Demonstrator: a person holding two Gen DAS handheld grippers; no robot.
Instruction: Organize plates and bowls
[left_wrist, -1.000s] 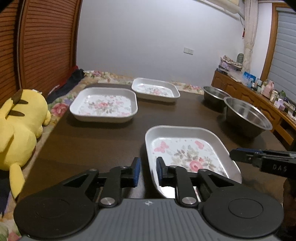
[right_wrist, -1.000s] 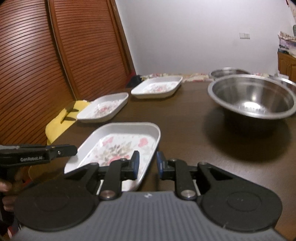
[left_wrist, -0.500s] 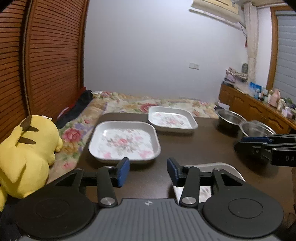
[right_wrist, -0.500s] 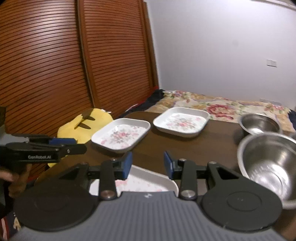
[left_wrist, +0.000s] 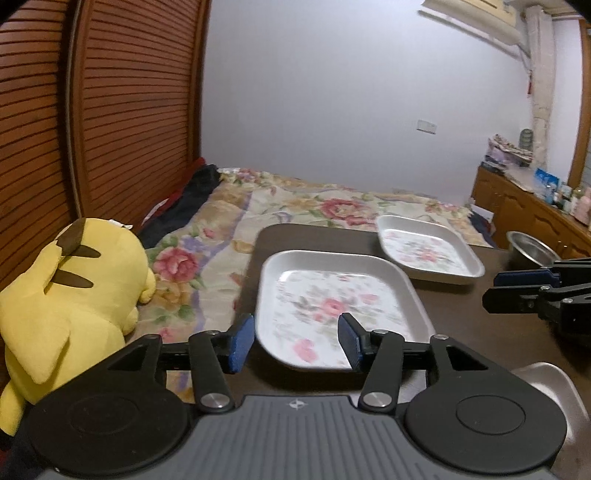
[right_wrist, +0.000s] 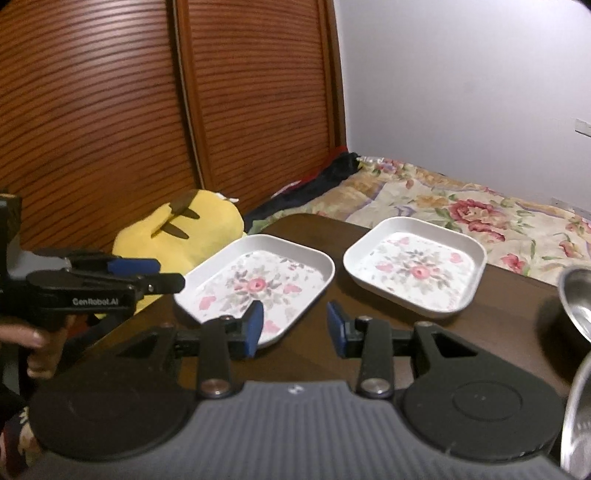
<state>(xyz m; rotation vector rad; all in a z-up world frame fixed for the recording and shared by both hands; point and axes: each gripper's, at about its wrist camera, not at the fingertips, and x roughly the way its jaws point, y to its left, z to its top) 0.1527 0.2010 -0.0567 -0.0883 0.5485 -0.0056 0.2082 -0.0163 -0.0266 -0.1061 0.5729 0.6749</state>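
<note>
Left tool (left_wrist: 297, 343): wide apart, holding nothing, above the near white floral square plate (left_wrist: 332, 306).
Right tool (right_wrist: 295, 326): wide apart, holding nothing.

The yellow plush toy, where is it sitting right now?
The yellow plush toy lies off the table's left edge, on the floral bedding, beside the nearer floral plate.

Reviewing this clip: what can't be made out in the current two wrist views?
- Third floral plate: left wrist view, only a rim corner shows behind the left gripper body.
- Steel bowls: right wrist view, cut off by the right edge; count unclear.
- Nearer plate pattern: left view, motion-blurred.
- Dresser items: too small.
- Right gripper: open, empty.
</note>
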